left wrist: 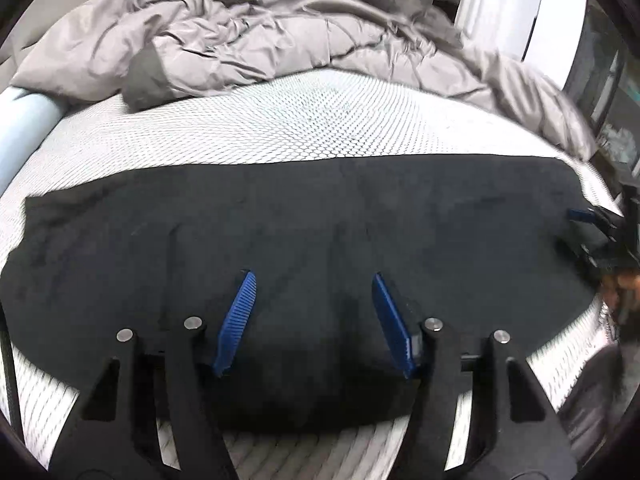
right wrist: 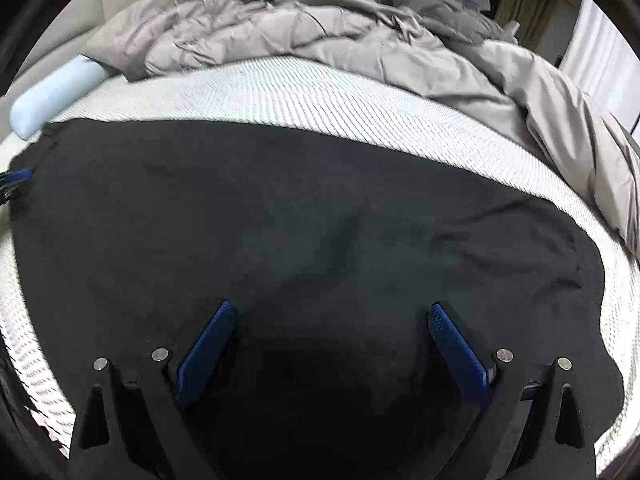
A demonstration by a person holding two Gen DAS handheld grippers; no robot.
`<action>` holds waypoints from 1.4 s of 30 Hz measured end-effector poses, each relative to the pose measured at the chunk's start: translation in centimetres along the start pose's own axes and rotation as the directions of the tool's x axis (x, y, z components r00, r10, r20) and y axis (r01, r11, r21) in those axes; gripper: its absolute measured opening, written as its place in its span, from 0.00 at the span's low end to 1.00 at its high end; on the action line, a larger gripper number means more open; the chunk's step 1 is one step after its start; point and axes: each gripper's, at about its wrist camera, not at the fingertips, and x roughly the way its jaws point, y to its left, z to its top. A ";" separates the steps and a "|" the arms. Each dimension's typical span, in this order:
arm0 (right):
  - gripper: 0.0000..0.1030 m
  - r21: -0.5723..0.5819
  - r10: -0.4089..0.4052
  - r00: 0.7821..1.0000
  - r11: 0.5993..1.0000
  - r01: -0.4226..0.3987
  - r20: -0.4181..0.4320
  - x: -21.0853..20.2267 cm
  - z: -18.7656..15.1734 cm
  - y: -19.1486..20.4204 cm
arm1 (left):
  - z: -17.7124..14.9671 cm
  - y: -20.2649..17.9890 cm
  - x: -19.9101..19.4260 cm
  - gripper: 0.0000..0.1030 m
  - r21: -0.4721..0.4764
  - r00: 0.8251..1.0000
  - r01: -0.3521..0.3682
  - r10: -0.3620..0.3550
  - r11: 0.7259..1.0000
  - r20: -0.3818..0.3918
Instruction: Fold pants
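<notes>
Black pants [left wrist: 320,216] lie spread flat across the white patterned mattress [left wrist: 304,124], running from left to right. My left gripper [left wrist: 312,278] hovers over the pants' near edge, its blue pads apart with only flat cloth below them. In the right wrist view the same pants [right wrist: 280,208] fill the middle of the picture. My right gripper [right wrist: 331,306] stands open and wide above them, near their right end. Each gripper shows at the edge of the other's view: the right gripper [left wrist: 592,232] at the far right, the left gripper [right wrist: 16,178] at the far left.
A crumpled grey duvet [left wrist: 256,40] is heaped along the far side of the bed and down its right side [right wrist: 560,120]. A pale blue bolster [right wrist: 52,96] lies at the far left corner. White curtains [left wrist: 496,12] hang behind the bed.
</notes>
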 end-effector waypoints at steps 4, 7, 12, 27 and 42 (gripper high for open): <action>0.97 -0.070 0.027 1.000 0.997 -0.028 -0.014 0.6 0.3 2.3 | 1.2 -0.4 3.4 0.51 0.034 0.994 -0.067 0.070 0.997 -0.080; 0.97 -0.068 0.026 0.999 0.997 -0.028 -0.022 0.9 0.4 2.0 | 0.8 0.8 0.8 0.42 0.011 0.998 -0.041 0.042 0.999 -0.037; 0.97 -0.026 0.022 0.999 0.999 -0.022 -0.026 0.7 -0.1 0.4 | -1.7 8.2 -5.5 0.42 -0.154 0.982 -0.156 0.170 0.976 0.082; 0.97 -0.011 -0.007 1.000 1.000 0.007 -0.017 -0.7 -0.5 0.3 | -1.8 8.1 -7.5 0.26 -0.242 0.986 -0.064 0.099 0.968 0.135; 0.97 0.185 -0.363 0.923 0.906 0.382 -0.126 -4.4 -7.4 -10.7 | -2.2 -12.0 0.8 0.46 0.115 0.989 0.139 -0.133 0.984 -0.056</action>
